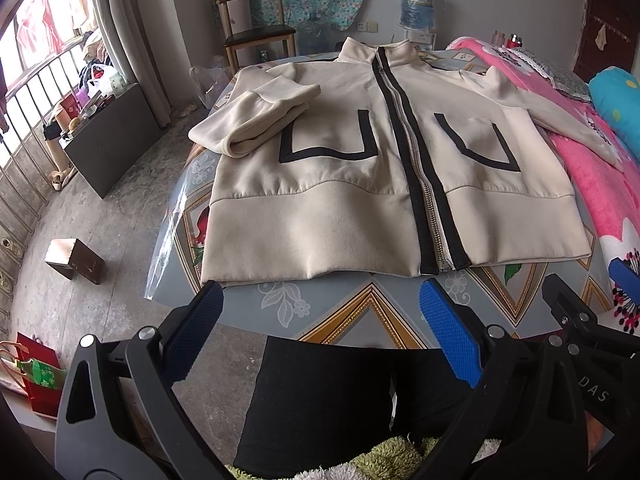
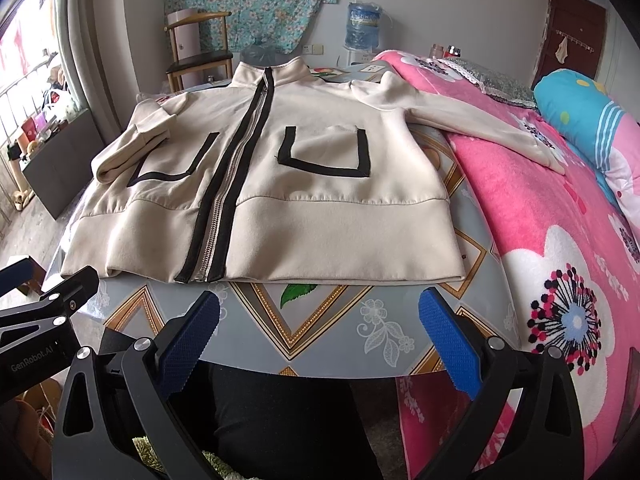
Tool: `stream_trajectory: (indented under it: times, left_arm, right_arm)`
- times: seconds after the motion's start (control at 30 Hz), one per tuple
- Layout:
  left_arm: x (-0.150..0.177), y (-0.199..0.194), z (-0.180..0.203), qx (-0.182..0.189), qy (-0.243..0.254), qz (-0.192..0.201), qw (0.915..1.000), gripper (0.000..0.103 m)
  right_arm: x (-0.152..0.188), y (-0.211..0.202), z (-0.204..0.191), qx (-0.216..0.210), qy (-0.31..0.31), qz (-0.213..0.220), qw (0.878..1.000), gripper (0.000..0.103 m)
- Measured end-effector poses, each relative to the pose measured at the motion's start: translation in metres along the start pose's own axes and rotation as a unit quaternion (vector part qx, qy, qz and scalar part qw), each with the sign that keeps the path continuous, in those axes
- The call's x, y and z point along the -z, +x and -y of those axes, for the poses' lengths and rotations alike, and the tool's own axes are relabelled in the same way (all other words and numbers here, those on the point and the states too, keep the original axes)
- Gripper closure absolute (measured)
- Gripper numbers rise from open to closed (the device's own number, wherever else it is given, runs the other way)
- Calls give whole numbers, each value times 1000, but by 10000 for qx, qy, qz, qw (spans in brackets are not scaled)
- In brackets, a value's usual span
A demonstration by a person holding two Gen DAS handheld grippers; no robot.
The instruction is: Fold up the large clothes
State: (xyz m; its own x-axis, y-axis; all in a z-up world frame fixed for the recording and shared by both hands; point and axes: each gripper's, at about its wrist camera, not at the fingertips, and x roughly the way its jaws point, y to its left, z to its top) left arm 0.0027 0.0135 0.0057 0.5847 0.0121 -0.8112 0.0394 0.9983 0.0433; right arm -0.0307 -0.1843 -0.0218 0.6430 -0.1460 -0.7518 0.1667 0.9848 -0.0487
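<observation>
A cream zip-up jacket (image 1: 340, 184) (image 2: 304, 184) with black trim lies face up on the patterned table (image 1: 360, 316) (image 2: 304, 320), collar away from me. Its left sleeve (image 1: 256, 120) (image 2: 132, 136) is folded in over the chest. The other sleeve (image 1: 560, 124) (image 2: 480, 120) stretches out onto the pink blanket. My left gripper (image 1: 320, 308) hovers open just short of the hem, nothing between its blue pads (image 1: 448, 332). My right gripper (image 2: 320, 312) is likewise open before the hem's right half. Each gripper shows at the edge of the other's view.
A bed with a pink flowered blanket (image 2: 560, 220) (image 1: 600, 184) borders the table's right side. A wooden chair (image 1: 256, 24) and a water dispenser (image 1: 418, 8) stand behind. On the floor at left are a dark cabinet (image 1: 112, 140), a small box (image 1: 74, 260) and a red bag (image 1: 36, 376). Black-clad legs (image 2: 280, 420) are below.
</observation>
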Motion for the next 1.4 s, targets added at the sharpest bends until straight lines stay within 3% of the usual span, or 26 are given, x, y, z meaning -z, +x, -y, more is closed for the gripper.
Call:
stream_trajectory:
  times: [1.03,1.4]
  left_arm:
    - [-7,-1,-6,-21,2,11,10000,8]
    - [-22,24,-23,-17,-57,-28,10000,8]
  right_arm:
    - [-9,0,-2,84,-39,35,10000,6]
    - [-25,9,-15,122,-170,46,9998,6]
